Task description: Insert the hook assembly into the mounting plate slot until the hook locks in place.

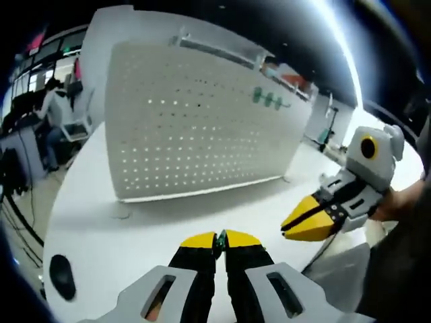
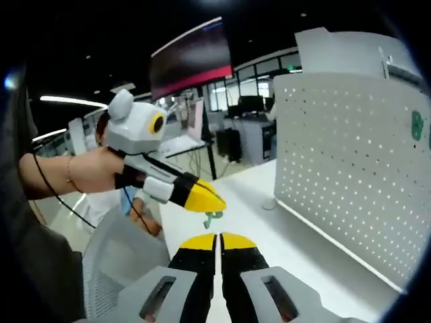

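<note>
A tall white perforated mounting plate (image 1: 202, 121) stands upright on the white table (image 1: 135, 229); it also rises at the right of the right gripper view (image 2: 350, 175). Green hooks (image 1: 269, 100) hang near its upper right corner (image 2: 417, 124). My left gripper (image 1: 220, 240) is shut on a small green hook (image 1: 220, 239) in front of the plate, well short of it. In the right gripper view the left gripper (image 2: 202, 198) shows with the green hook (image 2: 214, 217) dangling under its tips. My right gripper (image 2: 219, 239) is shut with nothing in it; it sits to the right of the left gripper (image 1: 311, 220).
A black round object (image 1: 62, 276) lies on the table at the near left. A person (image 1: 54, 108) sits at desks beyond the table's left edge. A grey chair (image 2: 114, 262) stands beside the table. A hand (image 2: 87, 171) holds the left gripper.
</note>
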### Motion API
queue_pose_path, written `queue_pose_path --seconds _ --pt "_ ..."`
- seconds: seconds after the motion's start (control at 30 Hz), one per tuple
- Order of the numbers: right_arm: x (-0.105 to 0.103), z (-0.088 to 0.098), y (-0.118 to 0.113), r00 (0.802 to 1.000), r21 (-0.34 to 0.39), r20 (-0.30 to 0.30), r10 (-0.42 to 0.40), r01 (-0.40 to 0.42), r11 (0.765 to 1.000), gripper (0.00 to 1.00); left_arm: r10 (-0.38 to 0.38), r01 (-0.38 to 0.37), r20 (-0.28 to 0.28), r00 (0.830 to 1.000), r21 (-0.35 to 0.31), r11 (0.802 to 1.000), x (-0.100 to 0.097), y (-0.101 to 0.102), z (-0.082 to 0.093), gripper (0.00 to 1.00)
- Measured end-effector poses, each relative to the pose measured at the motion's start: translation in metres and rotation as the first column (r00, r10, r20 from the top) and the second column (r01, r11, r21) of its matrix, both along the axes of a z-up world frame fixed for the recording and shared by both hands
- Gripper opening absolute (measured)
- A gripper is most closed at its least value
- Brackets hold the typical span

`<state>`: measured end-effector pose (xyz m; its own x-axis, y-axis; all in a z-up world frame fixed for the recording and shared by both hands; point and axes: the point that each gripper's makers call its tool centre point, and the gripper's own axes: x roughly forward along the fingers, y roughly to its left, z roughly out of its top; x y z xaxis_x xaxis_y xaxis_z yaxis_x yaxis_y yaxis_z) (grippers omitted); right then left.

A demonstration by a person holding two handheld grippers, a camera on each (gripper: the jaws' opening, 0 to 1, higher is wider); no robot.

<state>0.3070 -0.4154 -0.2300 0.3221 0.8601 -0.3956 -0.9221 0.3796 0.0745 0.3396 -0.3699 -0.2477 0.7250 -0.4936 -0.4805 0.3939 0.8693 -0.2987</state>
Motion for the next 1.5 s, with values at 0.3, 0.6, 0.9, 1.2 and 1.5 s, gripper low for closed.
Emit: queue_pose_path --seconds 0.3,0.6,0.9,1.2,1.5 --pt "-0.002 0.005 0.008 0.997 -0.017 0.074 0.018 -0.017 1.0 0.05 0.038 -0.046 -0.062 0.997 -0.14 0.989 -0.003 -0.008 0.001 0.03" --pt "-0.003 0.002 0.014 0.994 -0.034 0.106 0.032 -0.028 0.999 0.07 0.032 -0.053 -0.094 0.995 -0.23 0.972 -0.004 -0.019 0.009 0.03" --pt "0.002 0.003 0.015 0.985 -0.057 0.17 0.014 -0.004 0.998 0.05 0.049 -0.092 -0.135 0.99 -0.33 0.94 -0.004 -0.03 0.011 0.03" --pt "0.004 0.008 0.014 0.976 -0.053 0.216 0.0 0.012 0.999 0.02 0.07 -0.14 -0.174 0.982 -0.428 0.893 -0.006 -0.029 0.012 0.03" --pt "0.005 0.009 0.013 0.974 -0.048 0.227 -0.005 0.017 0.999 0.01 0.083 -0.168 -0.196 0.977 -0.473 0.865 -0.007 -0.034 0.015 0.03"
